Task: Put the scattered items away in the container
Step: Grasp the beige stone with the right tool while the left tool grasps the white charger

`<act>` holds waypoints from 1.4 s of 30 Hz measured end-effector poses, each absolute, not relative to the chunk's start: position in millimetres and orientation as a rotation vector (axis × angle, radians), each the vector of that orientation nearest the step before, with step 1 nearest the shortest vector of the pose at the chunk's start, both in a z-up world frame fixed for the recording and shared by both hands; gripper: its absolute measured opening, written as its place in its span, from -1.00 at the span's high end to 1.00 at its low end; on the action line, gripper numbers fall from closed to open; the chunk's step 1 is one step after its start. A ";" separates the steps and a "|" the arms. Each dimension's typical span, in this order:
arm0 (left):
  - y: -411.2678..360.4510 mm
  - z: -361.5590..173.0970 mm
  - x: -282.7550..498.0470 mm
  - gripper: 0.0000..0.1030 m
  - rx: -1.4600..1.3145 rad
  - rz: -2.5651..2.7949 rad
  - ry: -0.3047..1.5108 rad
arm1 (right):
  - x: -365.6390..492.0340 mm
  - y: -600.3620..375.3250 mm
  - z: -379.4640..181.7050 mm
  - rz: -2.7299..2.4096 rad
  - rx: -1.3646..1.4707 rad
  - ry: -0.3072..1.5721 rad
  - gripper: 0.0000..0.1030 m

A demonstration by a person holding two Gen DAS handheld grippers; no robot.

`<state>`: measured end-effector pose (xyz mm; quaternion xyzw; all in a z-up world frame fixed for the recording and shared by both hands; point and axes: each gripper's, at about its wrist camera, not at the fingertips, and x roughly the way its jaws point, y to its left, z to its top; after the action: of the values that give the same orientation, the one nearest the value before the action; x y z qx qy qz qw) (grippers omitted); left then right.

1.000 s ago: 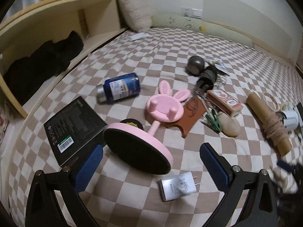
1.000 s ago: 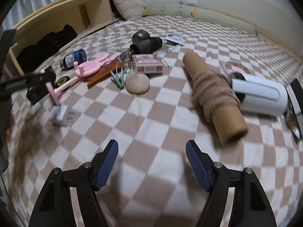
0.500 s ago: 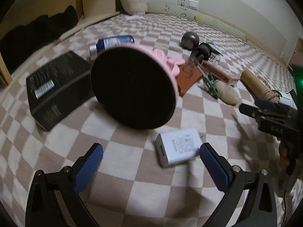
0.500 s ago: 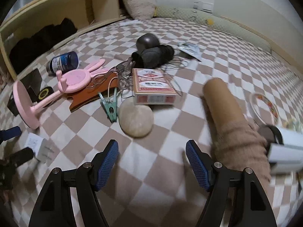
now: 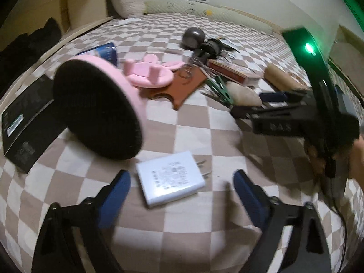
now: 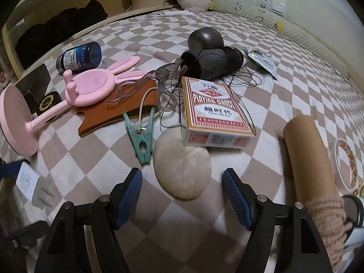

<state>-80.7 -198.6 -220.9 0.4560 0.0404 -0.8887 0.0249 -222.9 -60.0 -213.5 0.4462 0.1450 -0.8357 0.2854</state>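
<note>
With jaws just narrowing, the left gripper (image 5: 179,188) brackets the white charger (image 5: 170,178) without touching it, ready to grasp, while the right gripper (image 6: 182,195), unclenched, frames the beige pebble (image 6: 182,165) mid-bed (image 6: 295,72).

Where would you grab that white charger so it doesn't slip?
Take the white charger across its two long flat sides, coming down from above. It lies flat on the checkered blanket, prongs pointing right, so avoid that end.
</note>
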 end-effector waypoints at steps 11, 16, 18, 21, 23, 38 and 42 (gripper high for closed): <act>-206.8 -221.1 -79.7 -0.38 1.426 -2.720 0.135 | -222.1 -65.6 -211.2 -2.234 1.174 0.404 0.01; -217.8 -219.3 -75.5 -0.07 1.424 -2.723 0.187 | -205.3 -60.6 -209.4 -2.229 1.157 0.416 0.02; -221.0 -218.9 -74.1 -0.05 1.423 -2.728 0.217 | -195.1 -55.8 -208.7 -2.214 1.160 0.407 0.02; -218.8 -218.1 -72.2 -0.02 1.425 -2.728 0.197 | -177.8 -46.0 -208.1 -2.191 1.160 0.409 0.02; -217.7 -217.5 -70.3 0.01 1.431 -2.732 0.190 | -165.4 -38.3 -207.6 -2.179 1.156 0.415 0.02; -212.4 -210.0 -51.5 -0.29 1.440 -2.754 0.233 | -107.6 -1.5 -209.9 -2.166 1.143 0.384 0.02; -207.0 -207.6 -59.9 -0.37 1.424 -2.747 0.202 | -107.4 0.3 -210.7 -2.165 1.142 0.373 0.02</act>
<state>-59.9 -207.0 -207.6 0.4592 0.0652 -0.8857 0.0203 -107.4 0.3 -210.7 0.4358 0.1425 -0.8265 0.3265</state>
